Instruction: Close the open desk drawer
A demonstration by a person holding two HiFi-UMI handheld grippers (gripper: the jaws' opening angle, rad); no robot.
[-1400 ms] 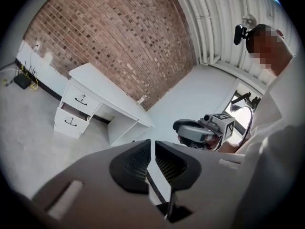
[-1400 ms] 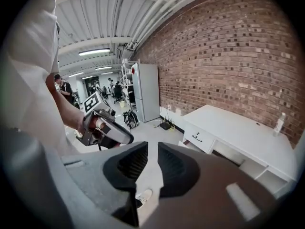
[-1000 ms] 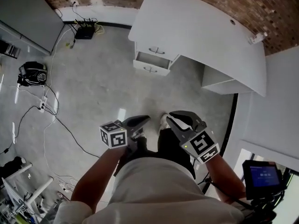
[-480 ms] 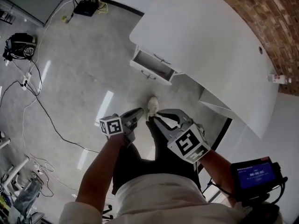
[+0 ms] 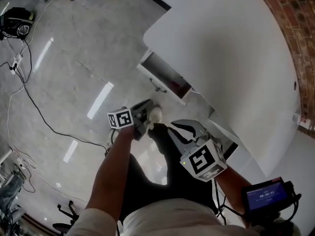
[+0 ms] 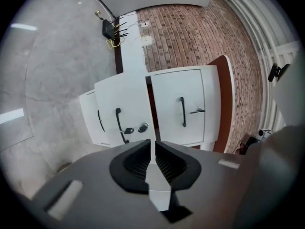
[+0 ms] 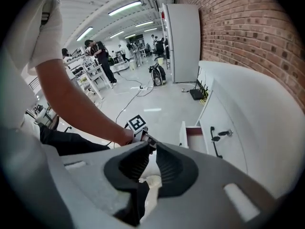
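Observation:
The white desk (image 5: pixel 231 58) fills the upper right of the head view. Under its edge an open drawer (image 5: pixel 165 77) sticks out, its inside dark red. My left gripper (image 5: pixel 147 105) hangs just in front of the drawer, a little below and left of it in the picture, and does not touch it. In the left gripper view the pulled-out drawer front (image 6: pixel 119 104) with its black handle (image 6: pixel 117 120) lies straight beyond the left gripper (image 6: pixel 153 144), whose jaws show only a thin slit with nothing in it. My right gripper (image 5: pixel 179 128) hangs lower, over my legs, likewise narrow and holding nothing. The drawer (image 7: pixel 190 132) shows right of the right gripper (image 7: pixel 155 147).
A closed drawer front (image 6: pixel 183 111) with handle and key sits beside the open one. My white shoe (image 5: pixel 155 115) stands on the grey floor near the drawer. Cables (image 5: pixel 29 97) trail over the floor at left. A small screen (image 5: pixel 266 195) hangs at my right. Brick wall (image 6: pixel 190 37) behind the desk.
Both grippers have dropped lower and come nearer the desk. The open drawer has grown larger in the head view and now lies just ahead of the left gripper.

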